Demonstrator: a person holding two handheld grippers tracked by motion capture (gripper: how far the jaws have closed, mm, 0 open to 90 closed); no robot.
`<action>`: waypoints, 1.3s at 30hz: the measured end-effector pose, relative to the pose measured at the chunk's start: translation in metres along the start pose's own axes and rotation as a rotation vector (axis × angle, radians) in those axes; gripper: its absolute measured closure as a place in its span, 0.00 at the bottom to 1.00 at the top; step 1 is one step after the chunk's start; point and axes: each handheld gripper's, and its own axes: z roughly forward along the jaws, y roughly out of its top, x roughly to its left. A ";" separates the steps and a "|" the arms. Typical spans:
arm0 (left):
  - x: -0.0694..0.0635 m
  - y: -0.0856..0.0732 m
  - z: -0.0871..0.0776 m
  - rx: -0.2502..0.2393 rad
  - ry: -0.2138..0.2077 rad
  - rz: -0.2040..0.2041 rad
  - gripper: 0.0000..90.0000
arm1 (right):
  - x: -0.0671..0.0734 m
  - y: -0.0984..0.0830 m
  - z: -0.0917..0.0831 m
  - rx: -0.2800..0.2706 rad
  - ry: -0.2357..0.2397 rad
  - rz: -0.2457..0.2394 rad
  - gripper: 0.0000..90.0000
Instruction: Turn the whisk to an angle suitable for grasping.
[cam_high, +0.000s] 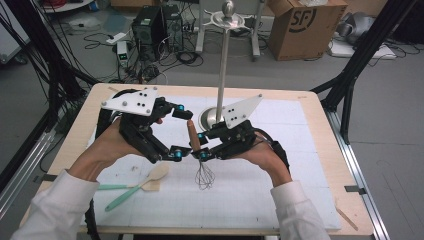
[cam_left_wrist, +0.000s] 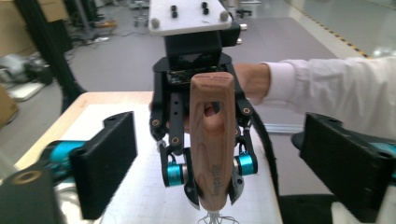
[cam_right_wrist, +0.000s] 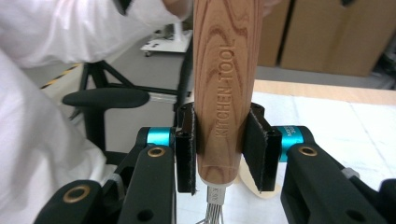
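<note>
Right hand-held gripper (cam_right_wrist: 218, 151) is pinching the lower end of the whisk (cam_right_wrist: 220, 93) handle, pads pressing on both sides just above the wires. Wooden handle is showing engraved "KITCHEN TOOL" running along its length, centre of the right gripper view. In the high view the whisk (cam_high: 194, 137) is standing upright at frame centre, handle up, wire head (cam_high: 205, 175) hanging down over the white mat (cam_high: 280, 195) on the desk (cam_high: 320, 105).

Left hand-held gripper (cam_high: 181, 132) is sitting spread wide at centre left, jaws standing on either side of the handle top, not touching it. In the left gripper view its two black jaws are flanking the frame lower left and lower right, with the whisk (cam_left_wrist: 212, 140) and the right hand-held gripper (cam_left_wrist: 210, 179) between them, farther off.

Lower left of the high view, two mint-handled wooden utensils (cam_high: 137, 186) are lying crossed on the mat. Behind the grippers a metal stand (cam_high: 222, 65) with round base and ball top is rising from the desk. Upper right on the floor, a cardboard box (cam_high: 305, 27) is showing "SF" print.
</note>
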 end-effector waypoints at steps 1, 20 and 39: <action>0.000 0.000 0.000 -0.005 -0.023 0.001 0.24 | 0.001 0.001 0.002 0.000 0.012 -0.004 0.76; -0.001 0.002 0.003 -0.037 -0.135 0.013 0.78 | 0.005 0.002 0.007 -0.003 0.111 -0.026 0.75; 0.002 0.006 -0.005 -0.025 0.019 -0.038 0.79 | 0.002 0.000 -0.001 -0.050 -0.058 0.001 0.33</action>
